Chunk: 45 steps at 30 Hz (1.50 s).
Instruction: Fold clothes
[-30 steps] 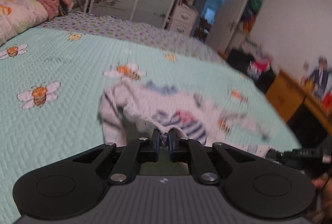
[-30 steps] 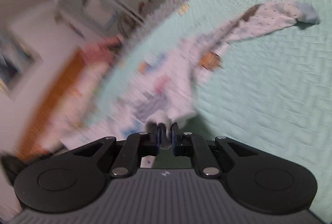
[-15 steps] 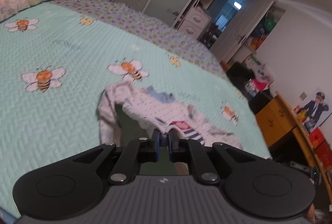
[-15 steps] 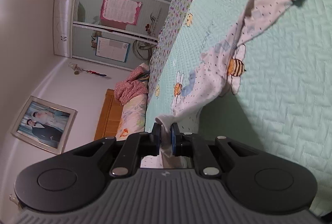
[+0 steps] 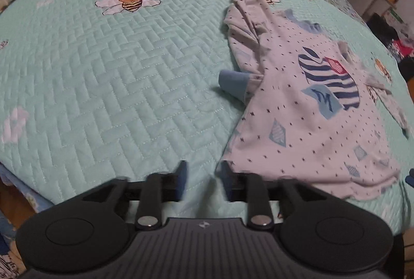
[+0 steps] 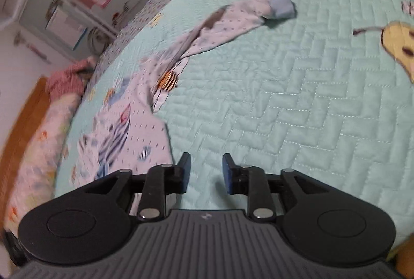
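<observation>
Standing open with nothing between them, the jaws of the left gripper (image 5: 203,182) sit low over the bed, and the hem corner of the garment lies touching or just beside the right-hand jaw. The jaws of the right gripper (image 6: 205,174) are likewise spread and empty, poised over bare quilt with the garment's hem just beside the left-hand jaw.

One garment is present: a pale, star-dotted, long-sleeved child's top (image 5: 308,108) with a navy-striped chest print and light blue cuffs. It lies front-up and mostly flat on the mint-green quilted bedspread with bee motifs (image 5: 124,77). One sleeve is bunched and doubled under at the shoulder, its blue cuff (image 5: 233,83) poking out beside the body. In the right wrist view the other sleeve (image 6: 227,25) stretches away across the quilt, ending in its own cuff.

Handling judgement: the fabric appears thin, soft and light, offering no stiffness; it will drape and crease wherever it is lifted, and drag on the quilt may pull it out of shape. Grip at seamed edges: a cuff, a shoulder seam or a hem corner, pinching one layer cleanly. The bunched sleeve probably needs straightening before any fold.

Count: two grippers, one top, two sleeves, two visible cuffs.
</observation>
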Available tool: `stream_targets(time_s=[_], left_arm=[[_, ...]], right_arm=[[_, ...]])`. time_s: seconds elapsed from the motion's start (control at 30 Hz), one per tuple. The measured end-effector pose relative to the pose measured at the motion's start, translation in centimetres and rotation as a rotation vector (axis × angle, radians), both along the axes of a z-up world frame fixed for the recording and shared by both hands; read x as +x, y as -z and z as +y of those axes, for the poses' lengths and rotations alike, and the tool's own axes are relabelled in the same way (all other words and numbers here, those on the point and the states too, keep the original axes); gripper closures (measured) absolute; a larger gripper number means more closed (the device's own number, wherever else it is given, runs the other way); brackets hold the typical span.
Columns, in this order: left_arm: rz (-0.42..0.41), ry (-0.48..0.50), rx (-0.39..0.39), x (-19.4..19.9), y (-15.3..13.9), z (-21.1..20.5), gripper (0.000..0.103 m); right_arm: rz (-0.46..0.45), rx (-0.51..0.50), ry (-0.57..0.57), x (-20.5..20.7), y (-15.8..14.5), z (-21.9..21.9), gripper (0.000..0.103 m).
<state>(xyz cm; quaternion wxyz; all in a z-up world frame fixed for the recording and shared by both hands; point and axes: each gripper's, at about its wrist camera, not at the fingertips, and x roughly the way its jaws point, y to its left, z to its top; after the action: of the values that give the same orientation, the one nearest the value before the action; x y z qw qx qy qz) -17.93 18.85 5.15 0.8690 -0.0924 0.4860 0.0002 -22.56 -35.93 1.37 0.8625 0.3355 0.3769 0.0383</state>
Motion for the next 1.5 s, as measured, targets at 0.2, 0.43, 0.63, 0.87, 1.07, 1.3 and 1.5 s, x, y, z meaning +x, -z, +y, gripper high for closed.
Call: stream_targets(time_s=[0.2, 0.43, 0.63, 0.87, 1.07, 1.3, 1.5], left_arm=[[-0.149, 0.272, 0.074, -3.4, -1.7, -5.3, 0.068], [-0.275, 0.74, 0.323, -6.5, 0.9, -15.2, 0.068], [-0.273, 0.802, 0.403, -5.0, 3.8, -17.3, 0.068], [-0.276, 0.825, 0.403, -4.3, 3.7, -18.4, 0.071], [-0.27, 0.819, 0.355, -4.2, 3.1, -18.5, 0.103], [-0.275, 0.817, 0.139, -4.5, -1.3, -15.8, 0.103], [-0.1, 0.93, 0.251, -5.2, 3.0, -16.9, 0.103]], right_arm=[[-0.13, -0.18, -0.329, -1.2, -2.3, 7.0, 0.061], [-0.251, -0.768, -0.807, -3.0, -1.3, 18.5, 0.057], [-0.303, -1.024, -0.912, -4.0, 0.4, 20.5, 0.057], [-0.34, -1.055, -0.915, -2.7, 1.0, 21.6, 0.061], [-0.365, -1.04, -0.864, -2.5, 0.7, 21.8, 0.094], [-0.31, -0.751, -0.83, -2.7, -3.2, 18.2, 0.101], [-0.192, -0.785, -0.918, -2.5, -0.9, 18.2, 0.102]])
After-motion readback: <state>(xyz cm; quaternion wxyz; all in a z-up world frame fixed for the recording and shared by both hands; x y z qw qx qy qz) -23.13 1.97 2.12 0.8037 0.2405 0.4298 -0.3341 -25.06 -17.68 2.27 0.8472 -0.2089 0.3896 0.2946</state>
